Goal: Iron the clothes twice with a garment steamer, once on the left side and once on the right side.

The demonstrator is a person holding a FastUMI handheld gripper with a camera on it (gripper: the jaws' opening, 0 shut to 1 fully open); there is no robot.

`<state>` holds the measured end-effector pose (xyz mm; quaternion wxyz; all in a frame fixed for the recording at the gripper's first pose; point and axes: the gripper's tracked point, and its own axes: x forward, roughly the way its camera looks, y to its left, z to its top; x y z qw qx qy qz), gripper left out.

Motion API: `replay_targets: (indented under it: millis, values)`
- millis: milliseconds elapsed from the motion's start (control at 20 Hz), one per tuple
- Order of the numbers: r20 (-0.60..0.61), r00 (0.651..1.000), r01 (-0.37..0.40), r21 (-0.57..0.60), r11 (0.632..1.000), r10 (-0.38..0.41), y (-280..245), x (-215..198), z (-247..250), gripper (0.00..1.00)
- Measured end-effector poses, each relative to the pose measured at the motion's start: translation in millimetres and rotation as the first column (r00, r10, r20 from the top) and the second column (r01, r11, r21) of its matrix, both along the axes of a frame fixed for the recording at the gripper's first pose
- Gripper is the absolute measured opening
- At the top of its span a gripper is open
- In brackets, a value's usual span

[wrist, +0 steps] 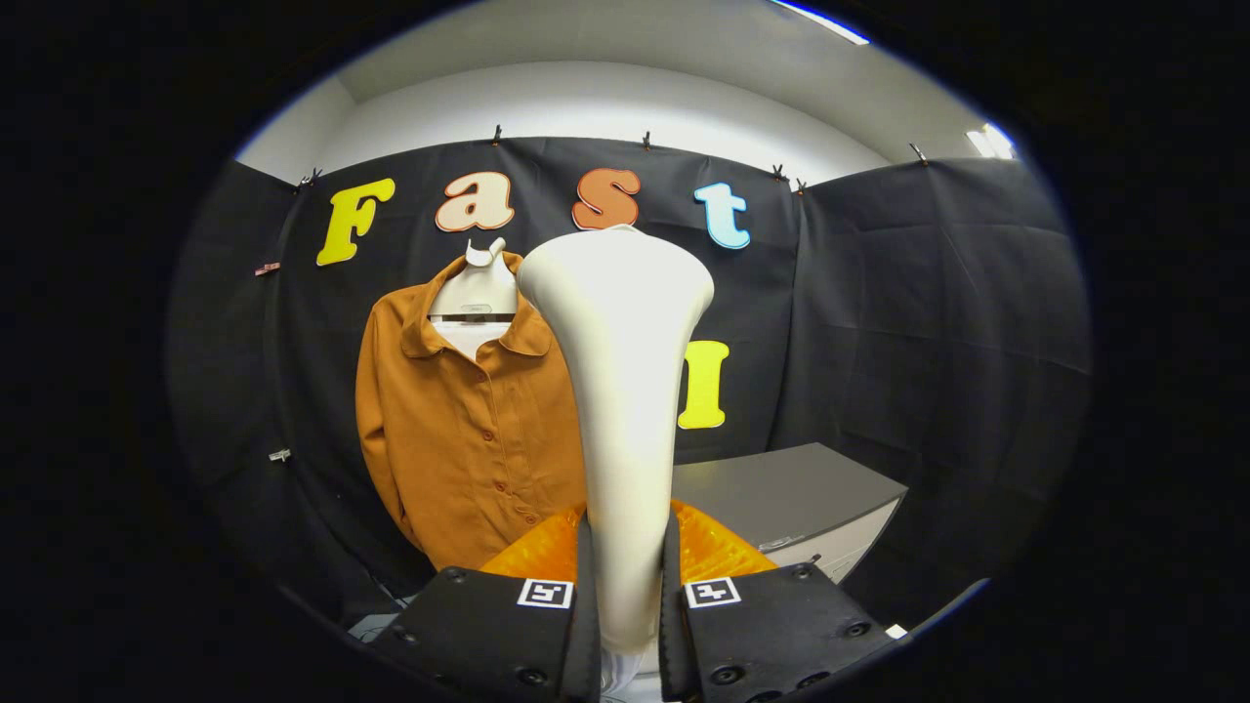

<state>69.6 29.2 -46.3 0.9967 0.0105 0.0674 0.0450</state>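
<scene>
the gripper [625, 576] was clamped on the garment steamer [622, 391], both fingers [584, 586] pressing against the narrow lower part of its handle from either side; the steamer stood upright between them, a pale cream body that widened as it rose into a broad rounded head; that head reached well above the fingers and stood squarely in the way of what lay beyond.

just behind the fingers, on either side of the handle, a ribbed translucent orange part [532, 552] showed, though i could not tell whether it belonged to the steamer or to something under it.

beyond the steamer hung the shirt [459, 430], a rust-orange buttoned one with a collar, on a white hanger [476, 293] against the black cloth wall [928, 322]; it hung left of the steamer, and the steamer covered its right edge, so one sleeve and the button row showed while the far side was hidden; the steamer head was apart from the fabric as far as i could judge, not pressed to it.

to the right, past the steamer, stood a grey cabinet [781, 488] with a flat top, low against the cloth wall; small clips [280, 455] pinned the cloth on the left, beside the shirt's sleeve; above the cloth ran a white wall [586, 98].
</scene>
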Motion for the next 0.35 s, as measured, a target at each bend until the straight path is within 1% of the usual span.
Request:
replay_targets:
  millis: [350]
  values:
    - [-0.009, 1.000, -0.002, 0.010, 1.000, 0.002, 3.3, -0.2, -4.6, 0.27]
